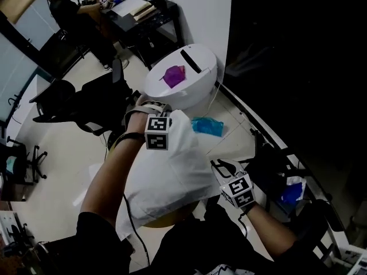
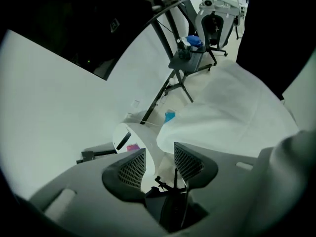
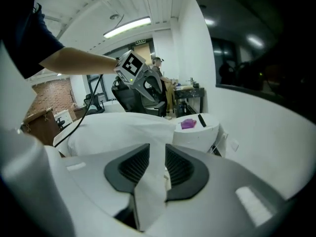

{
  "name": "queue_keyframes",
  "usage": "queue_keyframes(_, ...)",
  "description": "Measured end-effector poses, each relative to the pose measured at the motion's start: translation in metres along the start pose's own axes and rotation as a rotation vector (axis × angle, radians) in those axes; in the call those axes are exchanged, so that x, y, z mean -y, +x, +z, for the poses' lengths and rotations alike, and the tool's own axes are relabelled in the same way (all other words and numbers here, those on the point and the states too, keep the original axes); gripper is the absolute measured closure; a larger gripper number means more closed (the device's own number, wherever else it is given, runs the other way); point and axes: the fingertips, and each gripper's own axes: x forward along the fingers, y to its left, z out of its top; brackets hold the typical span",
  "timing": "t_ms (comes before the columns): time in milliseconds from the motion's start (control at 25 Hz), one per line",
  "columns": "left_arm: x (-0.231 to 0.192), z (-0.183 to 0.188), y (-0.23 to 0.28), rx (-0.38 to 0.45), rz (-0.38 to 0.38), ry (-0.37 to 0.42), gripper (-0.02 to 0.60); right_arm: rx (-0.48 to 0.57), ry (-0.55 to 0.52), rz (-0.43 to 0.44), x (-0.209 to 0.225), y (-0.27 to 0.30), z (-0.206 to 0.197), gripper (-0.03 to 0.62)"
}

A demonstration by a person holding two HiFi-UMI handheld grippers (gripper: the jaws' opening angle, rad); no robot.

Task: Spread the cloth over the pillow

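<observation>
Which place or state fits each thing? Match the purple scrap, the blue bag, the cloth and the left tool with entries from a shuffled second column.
Things:
1. purple scrap
2. blue bag
3. cloth
4. left tool

Places or states:
A. jaws apart, nothing between them
B. on the floor
C. on the round table
D. a fold runs between the jaws of the right tool

Pairs: 1-C, 2-B, 3-D, 4-A.

The left gripper [image 2: 159, 150] holds its jaws apart, the white cloth [image 2: 232, 112] spread just beyond them.
</observation>
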Motion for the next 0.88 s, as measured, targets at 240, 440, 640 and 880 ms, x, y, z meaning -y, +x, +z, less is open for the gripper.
queue_keyframes(240, 0.047, -0.049, -0.083, 0.0, 0.082, -0.14, 0.413, 0.084, -0.074, 0.036, -0.054, -0.008, 0.057, 0.484)
queue_keyframes(440, 0.1, -0.087, -0.148, 0.001, 0.166, -0.252, 0.413, 0.147, -0.124, 0.05, -0.098, -0.016, 0.098, 0.484)
queue_keyframes(640, 0.16, -0.128, -0.2, 0.013, 0.252, -0.404, 0.413, 0.191, -0.189, 0.087, -0.148, -0.015, 0.125, 0.487)
queue_keyframes(880, 0.241, -0.179, -0.244, -0.038, 0.312, -0.641, 0.413, 0.234, -0.271, 0.185, -0.202, -0.012, 0.158, 0.487)
